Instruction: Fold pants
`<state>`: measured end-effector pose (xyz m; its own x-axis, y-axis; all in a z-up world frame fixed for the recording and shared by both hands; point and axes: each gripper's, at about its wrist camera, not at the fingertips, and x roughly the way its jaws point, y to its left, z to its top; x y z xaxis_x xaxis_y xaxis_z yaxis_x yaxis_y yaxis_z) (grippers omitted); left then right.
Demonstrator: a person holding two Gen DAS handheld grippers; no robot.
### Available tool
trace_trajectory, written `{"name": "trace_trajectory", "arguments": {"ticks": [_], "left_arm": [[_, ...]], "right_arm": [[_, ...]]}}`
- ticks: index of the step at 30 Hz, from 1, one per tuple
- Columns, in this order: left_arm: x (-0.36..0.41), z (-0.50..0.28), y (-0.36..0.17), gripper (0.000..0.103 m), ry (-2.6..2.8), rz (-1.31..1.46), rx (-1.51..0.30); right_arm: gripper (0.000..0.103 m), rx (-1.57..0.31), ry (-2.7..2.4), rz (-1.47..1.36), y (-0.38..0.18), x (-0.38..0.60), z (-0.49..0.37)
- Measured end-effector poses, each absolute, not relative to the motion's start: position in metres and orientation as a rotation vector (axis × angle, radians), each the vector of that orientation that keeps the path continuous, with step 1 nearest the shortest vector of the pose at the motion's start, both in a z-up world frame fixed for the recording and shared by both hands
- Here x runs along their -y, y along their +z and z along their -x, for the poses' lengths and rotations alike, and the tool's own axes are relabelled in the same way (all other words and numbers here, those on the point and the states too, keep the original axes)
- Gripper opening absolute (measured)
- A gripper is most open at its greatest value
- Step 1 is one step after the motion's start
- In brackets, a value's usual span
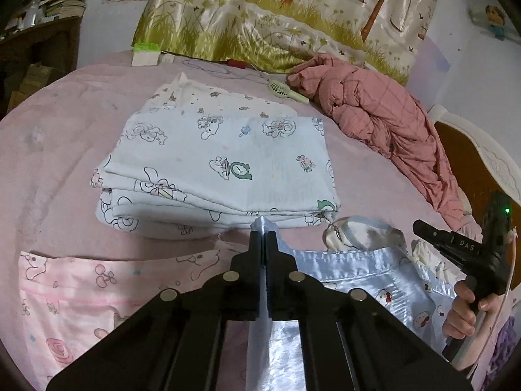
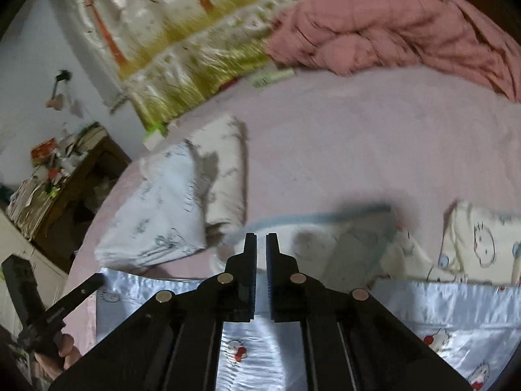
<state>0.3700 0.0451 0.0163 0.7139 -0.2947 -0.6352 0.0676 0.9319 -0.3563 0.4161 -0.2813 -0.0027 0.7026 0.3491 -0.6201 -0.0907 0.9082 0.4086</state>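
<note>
Satin pants sit clamped in my left gripper and right gripper, both closed on the waistband; slick fabric may slip out during lifting.

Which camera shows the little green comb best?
The left wrist view: the green comb lies sharp and whole on the pink bedsheet beside the pink quilt. In the right wrist view it's only a blurry streak.

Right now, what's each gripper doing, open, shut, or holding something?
Left gripper: shut on the shiny blue pants.
Right gripper: shut, apparently on the same pants' edge.
</note>
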Motion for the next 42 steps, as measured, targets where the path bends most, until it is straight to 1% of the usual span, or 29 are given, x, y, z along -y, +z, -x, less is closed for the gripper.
{"name": "trace_trajectory", "arguments": {"ticks": [5,7,8,9,10,11,14,19,20,24,26,31,36,37,38,40,42], "left_arm": [[-0.042,-0.376,0.010,0.002,-0.132,0.265,-0.779],[-0.040,-0.375,0.010,0.002,-0.095,0.230,-0.771],[-0.041,-0.374,0.011,0.002,-0.074,0.219,-0.764],[-0.041,-0.373,0.011,0.002,-0.048,0.209,-0.756],[-0.042,-0.373,0.012,0.002,-0.022,0.197,-0.750],[-0.043,-0.372,0.012,0.002,-0.003,0.185,-0.748],[-0.047,-0.376,0.008,0.002,0.081,0.156,-0.773],[-0.052,-0.382,-0.002,0.002,0.168,0.122,-0.816],[-0.053,-0.382,-0.002,0.002,0.162,0.126,-0.817],[-0.052,-0.379,0.000,0.002,0.158,0.122,-0.805],[-0.052,-0.378,0.000,0.002,0.155,0.123,-0.803],[-0.053,-0.376,0.002,0.002,0.130,0.150,-0.795],[-0.053,-0.376,0.003,0.002,0.127,0.150,-0.795],[-0.052,-0.376,0.004,0.001,0.125,0.149,-0.794],[-0.052,-0.376,0.005,0.001,0.122,0.149,-0.792],[-0.050,-0.374,0.007,0.001,0.111,0.148,-0.782],[-0.050,-0.373,0.010,0.001,0.098,0.154,-0.767]], "right_arm": [[0.005,-0.843,0.117,-0.363,-0.020,0.289,-0.429],[0.010,-0.865,0.050,-0.382,-0.024,0.300,-0.432],[0.022,-0.883,0.024,-0.396,-0.028,0.306,-0.434],[0.039,-0.901,0.031,-0.416,-0.031,0.312,-0.434],[0.048,-0.914,0.070,-0.441,-0.033,0.315,-0.435],[0.054,-0.921,0.102,-0.459,-0.035,0.319,-0.434],[0.054,-0.959,0.194,-0.500,-0.040,0.318,-0.436],[0.054,-0.991,0.187,-0.380,-0.042,0.296,-0.438],[0.052,-0.998,0.201,-0.373,-0.043,0.293,-0.438],[0.034,-1.026,0.247,-0.358,-0.046,0.282,-0.439],[0.027,-1.030,0.251,-0.339,-0.046,0.278,-0.438],[0.027,-0.995,0.236,-0.304,-0.037,0.276,-0.434],[0.027,-1.019,0.212,-0.272,-0.036,0.275,-0.434],[0.023,-1.035,0.192,-0.259,-0.037,0.274,-0.435],[0.006,-1.042,0.172,-0.259,-0.038,0.273,-0.435],[0.004,-1.015,0.158,-0.256,-0.035,0.274,-0.433],[0.003,-0.917,0.132,-0.229,-0.025,0.274,-0.427]]}}
